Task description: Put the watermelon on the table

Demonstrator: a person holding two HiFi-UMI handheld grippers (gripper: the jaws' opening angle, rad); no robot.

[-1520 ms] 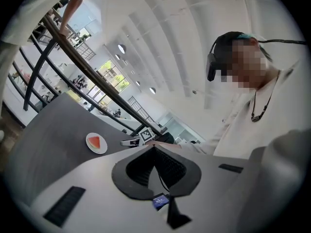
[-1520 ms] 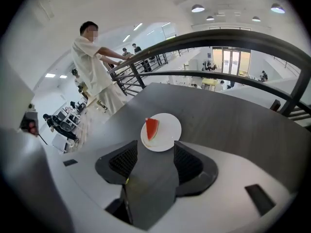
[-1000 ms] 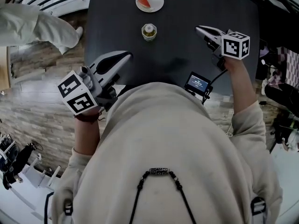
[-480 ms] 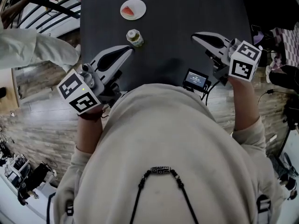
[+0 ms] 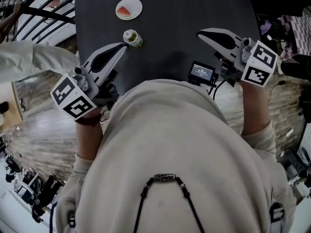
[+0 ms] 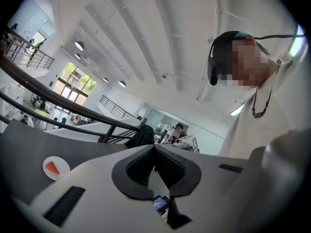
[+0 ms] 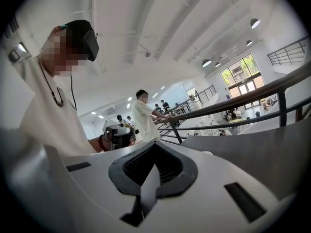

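Observation:
A red watermelon slice (image 5: pixel 125 11) lies on a small white plate (image 5: pixel 136 5) at the far left of the dark table (image 5: pixel 189 8). The left gripper view shows the same slice (image 6: pixel 52 168) on its plate (image 6: pixel 63 164), low at the left. My left gripper (image 5: pixel 124 47) is held over the table's near left edge, shut and empty, well short of the plate. My right gripper (image 5: pixel 201 33) hovers over the near right part of the table, also shut with nothing in it. Both gripper views tilt up toward the ceiling, with the jaws meeting at their tips (image 6: pixel 154 147) (image 7: pixel 154 144).
A small jar (image 5: pixel 131 37) with a pale lid stands between the plate and my left gripper. A small device with a lit screen (image 5: pixel 201 72) and a cable sits at the table's near edge. A railing (image 7: pixel 252 98) and a person in white (image 7: pixel 145 115) are beyond the table.
Both grippers have tilted upward, so the right gripper view has lost the plate. In the head view the plate and jar have drifted left. Both grippers stayed shut.

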